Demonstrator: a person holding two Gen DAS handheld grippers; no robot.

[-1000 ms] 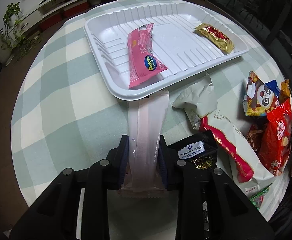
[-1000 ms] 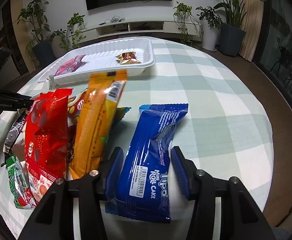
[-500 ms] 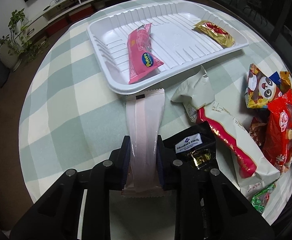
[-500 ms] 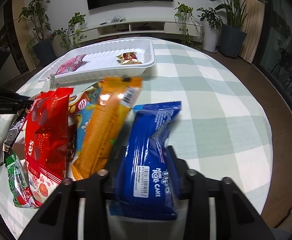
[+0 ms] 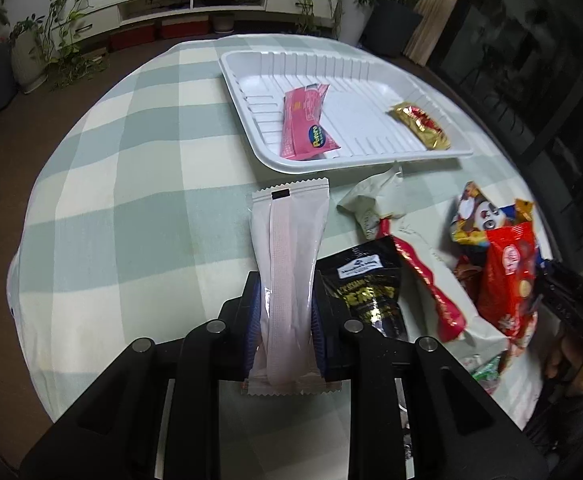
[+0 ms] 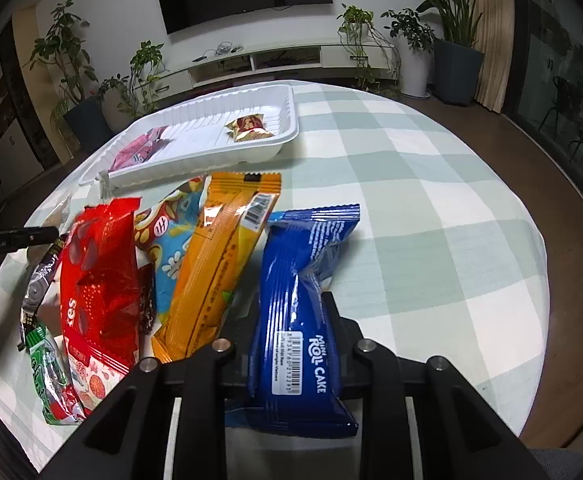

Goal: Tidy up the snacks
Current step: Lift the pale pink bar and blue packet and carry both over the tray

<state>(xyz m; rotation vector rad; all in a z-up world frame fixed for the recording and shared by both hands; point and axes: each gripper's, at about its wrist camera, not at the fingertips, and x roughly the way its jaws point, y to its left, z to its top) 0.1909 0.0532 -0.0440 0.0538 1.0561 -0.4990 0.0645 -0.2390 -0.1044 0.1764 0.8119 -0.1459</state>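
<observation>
Left gripper [image 5: 283,312] pointing steeply down over checked tablecloth [image 5: 131,200], pads pinching pale pink translucent snack sachet [image 5: 287,264] at lower centre of frame, sachet's far end reaching toward white ribbed plastic tray [image 5: 251,120]. Right gripper [image 6: 291,320] jaws just closing, squeezing blue glossy cake packet [image 6: 303,312] at lower centre, reading "MINI ROLL CAKE". Black pouch [image 5: 365,292] beside sachet reading "Member's Mark". Pink wrapper [image 5: 305,124] lying in tray.
</observation>
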